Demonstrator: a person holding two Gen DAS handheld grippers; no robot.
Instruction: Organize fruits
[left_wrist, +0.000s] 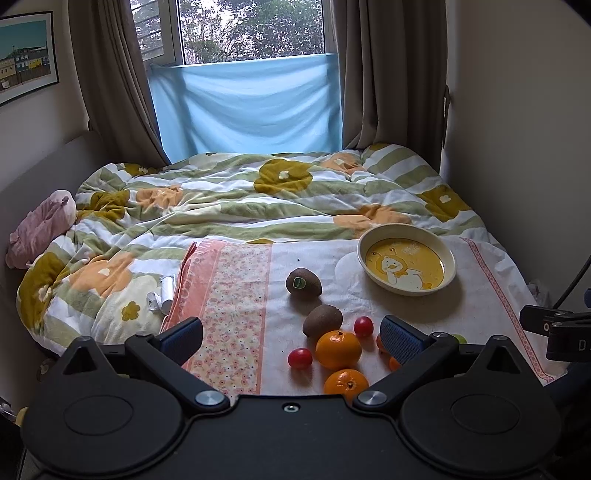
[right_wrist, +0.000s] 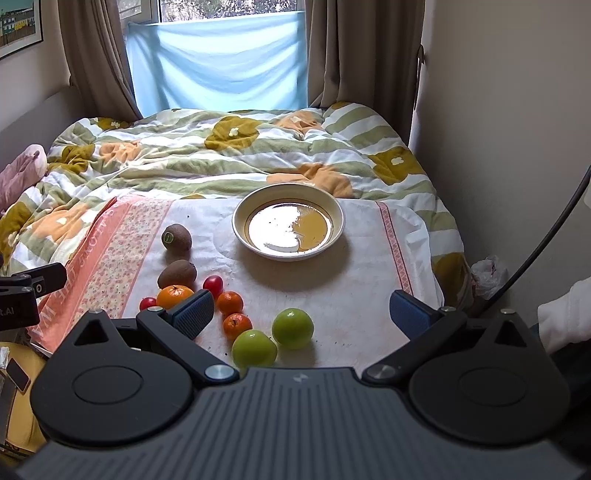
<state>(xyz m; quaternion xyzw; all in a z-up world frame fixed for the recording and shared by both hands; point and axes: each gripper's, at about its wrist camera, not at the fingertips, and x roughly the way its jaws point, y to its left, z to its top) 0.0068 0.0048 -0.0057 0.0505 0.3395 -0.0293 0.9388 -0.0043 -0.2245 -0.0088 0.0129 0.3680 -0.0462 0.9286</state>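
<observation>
My left tongs (left_wrist: 291, 338) stand wide with nothing between them, hovering low over the near edge of the towel (right_wrist: 354, 280) spread across the bed (left_wrist: 236, 199). My right tongs (right_wrist: 303, 314) are wide too and hold nothing. The fruit sits loose on the towel's near left part: a kiwi with a sticker (left_wrist: 303, 281) lies farthest back, a second kiwi (left_wrist: 322, 321) is nearer and just behind the large orange (left_wrist: 338, 349), and another orange (left_wrist: 346, 384) lies closest to me. One cherry tomato (left_wrist: 363, 326) rests just right of the second kiwi, another cherry tomato (left_wrist: 300, 357) left of the large orange. From the right view I see two small tangerines (right_wrist: 229, 302) one behind the other, and two green apples (right_wrist: 293, 328) side by side nearest my right tongs. The yellow bowl (right_wrist: 240, 218) with nothing in it stands farther back on the towel, well apart from all the fruit.
</observation>
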